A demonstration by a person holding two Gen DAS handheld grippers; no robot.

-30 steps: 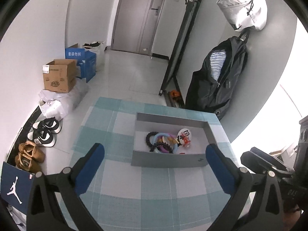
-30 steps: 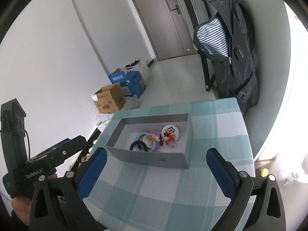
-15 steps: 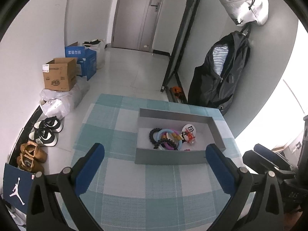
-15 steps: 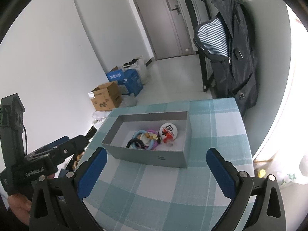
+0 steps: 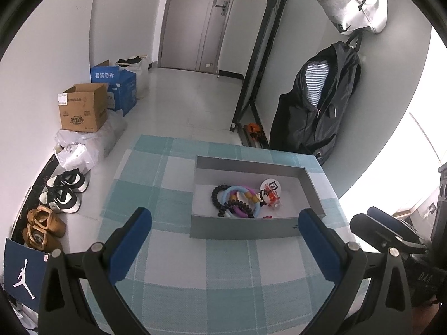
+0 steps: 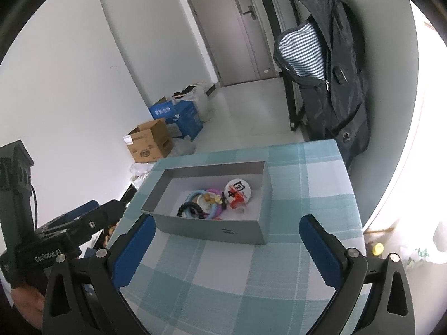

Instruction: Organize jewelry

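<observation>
A grey open box (image 5: 243, 233) (image 6: 212, 233) stands on a table with a teal checked cloth (image 5: 173, 279) (image 6: 223, 273). Inside lie a black beaded bracelet (image 5: 216, 195) (image 6: 192, 209), blue and purple rings (image 5: 237, 192) (image 6: 195, 194), a round white and red badge (image 5: 270, 187) (image 6: 237, 191) and small charms. My left gripper (image 5: 225, 223) hovers open above the cloth in front of the box. My right gripper (image 6: 227, 230) hangs open at the box's near wall. Neither holds anything.
Off the table's left edge, on the floor, are shoes (image 5: 62, 192), cardboard and blue boxes (image 5: 83, 106) (image 6: 149, 142) and plastic bags. A dark jacket (image 5: 315, 103) (image 6: 327, 67) hangs on the right wall. A grey door (image 5: 195, 19) is at the back.
Both grippers have pulled back and risen a little from the box, which now sits slightly farther away. Both stayed open; the jewelry has not moved.
</observation>
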